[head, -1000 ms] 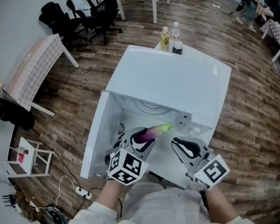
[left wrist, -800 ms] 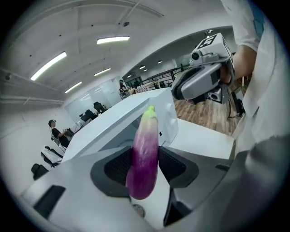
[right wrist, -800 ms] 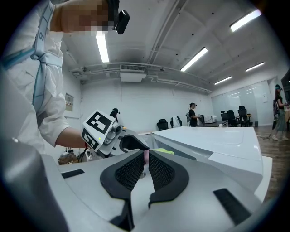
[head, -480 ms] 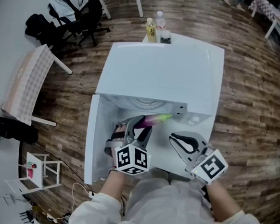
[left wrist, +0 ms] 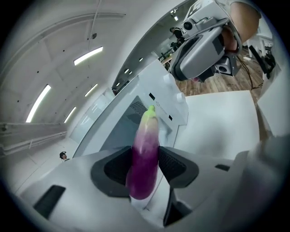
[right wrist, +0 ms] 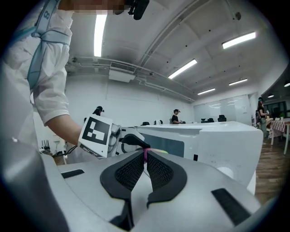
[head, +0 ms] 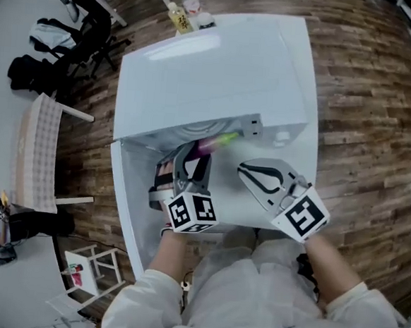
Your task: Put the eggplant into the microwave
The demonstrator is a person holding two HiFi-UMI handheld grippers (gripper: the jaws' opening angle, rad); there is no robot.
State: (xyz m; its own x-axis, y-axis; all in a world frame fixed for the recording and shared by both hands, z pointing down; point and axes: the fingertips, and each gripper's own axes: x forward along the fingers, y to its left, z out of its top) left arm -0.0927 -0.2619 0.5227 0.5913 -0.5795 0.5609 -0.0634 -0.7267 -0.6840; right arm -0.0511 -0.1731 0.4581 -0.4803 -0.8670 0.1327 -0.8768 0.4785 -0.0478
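Observation:
The white microwave stands with its door swung open to the left. My left gripper is shut on a purple eggplant whose green tip points into the opening. In the left gripper view the eggplant sits upright between the dark pads, the cavity just ahead. My right gripper hovers to the right, before the control panel, jaws together and holding nothing. From the right gripper view the left gripper shows at the microwave's front.
Bottles stand behind the microwave. A checked folding chair and dark office chairs stand on the wooden floor at the left. A small white stool is near the door's lower corner.
My left gripper has rolled and carried the eggplant lower and closer to the microwave opening. The right gripper has sunk a little. The head camera has come nearer over the microwave.

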